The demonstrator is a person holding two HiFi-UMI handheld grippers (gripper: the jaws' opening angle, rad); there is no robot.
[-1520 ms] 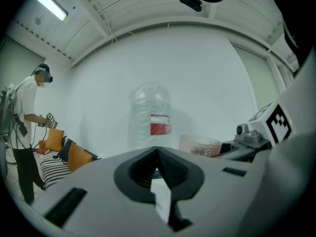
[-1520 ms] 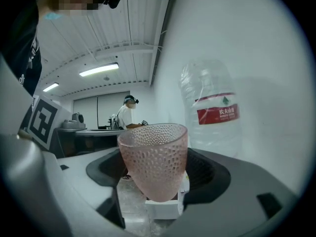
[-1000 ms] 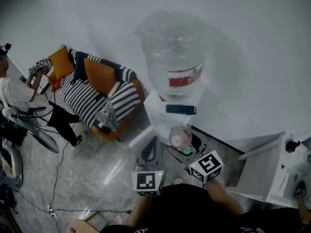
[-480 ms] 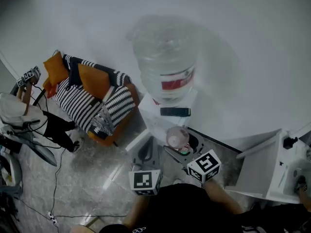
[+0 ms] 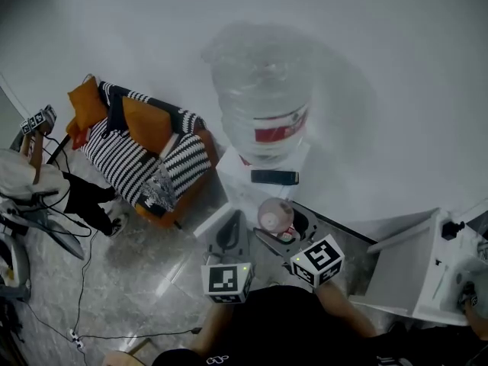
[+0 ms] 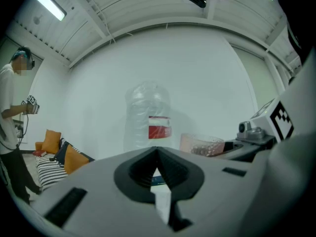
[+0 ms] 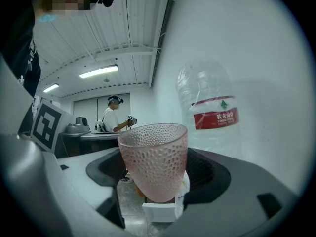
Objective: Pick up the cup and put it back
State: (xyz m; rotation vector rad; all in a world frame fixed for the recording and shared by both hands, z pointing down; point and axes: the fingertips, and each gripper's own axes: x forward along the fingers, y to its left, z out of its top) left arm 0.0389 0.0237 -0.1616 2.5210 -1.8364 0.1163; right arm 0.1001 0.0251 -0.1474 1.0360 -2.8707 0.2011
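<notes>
The right gripper (image 7: 157, 177) clamps the pink cup (image 7: 154, 157) upright between its jaws, just at the 6 o'clock side of the white dispenser (image 5: 252, 183). At its 9 o'clock, the left gripper (image 6: 158, 168) has its jaws pressed together on nothing. The water bottle (image 5: 261, 97) stands at the cup's 12 o'clock, and a striped sofa (image 5: 145, 158) lies at 10 o'clock.

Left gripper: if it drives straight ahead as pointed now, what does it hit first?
Most likely the white water dispenser, just under the water jug. The left gripper, claw shut and empty, aims at it. Depth is hard to judge, but nothing shows in between.
</notes>
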